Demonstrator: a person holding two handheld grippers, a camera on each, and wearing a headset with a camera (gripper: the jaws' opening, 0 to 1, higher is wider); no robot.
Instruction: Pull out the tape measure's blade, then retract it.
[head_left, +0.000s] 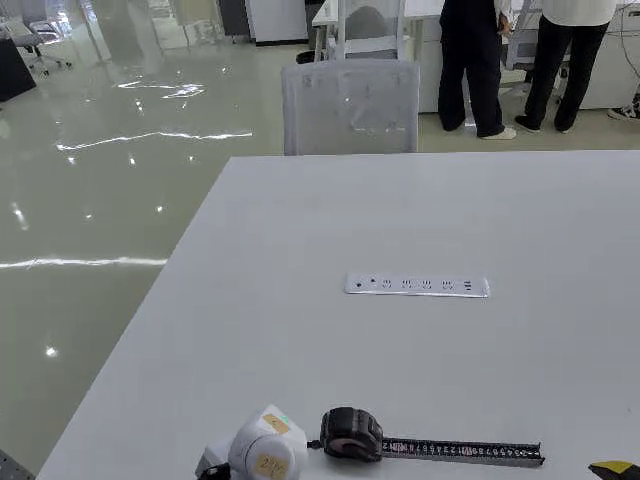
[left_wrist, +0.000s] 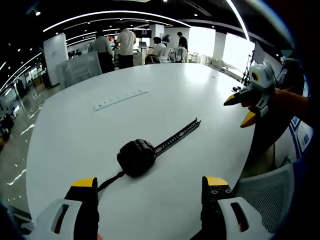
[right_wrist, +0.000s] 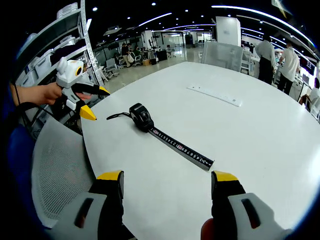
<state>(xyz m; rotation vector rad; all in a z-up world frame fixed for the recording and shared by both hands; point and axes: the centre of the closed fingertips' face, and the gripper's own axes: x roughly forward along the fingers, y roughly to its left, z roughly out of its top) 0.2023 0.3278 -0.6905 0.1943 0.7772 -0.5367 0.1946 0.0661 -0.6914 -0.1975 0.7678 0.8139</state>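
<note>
The tape measure (head_left: 351, 434) lies on the white tabletop (head_left: 300, 230) close to its near edge. Its black case is on the left, and its blade (head_left: 462, 452) is drawn out flat toward the right. A thin strap trails from the case to the left. The left tool (left_wrist: 150, 182) has its yellow-tipped jaws spread apart and holds nothing; the case sits just ahead of them, untouched. The right tool (right_wrist: 167, 176) is also spread wide and empty, with the blade's free end a little ahead of it. Farther across the tabletop lies a white power strip (head_left: 417, 286), and a grey chair (head_left: 350, 105) stands at the far edge.
</note>
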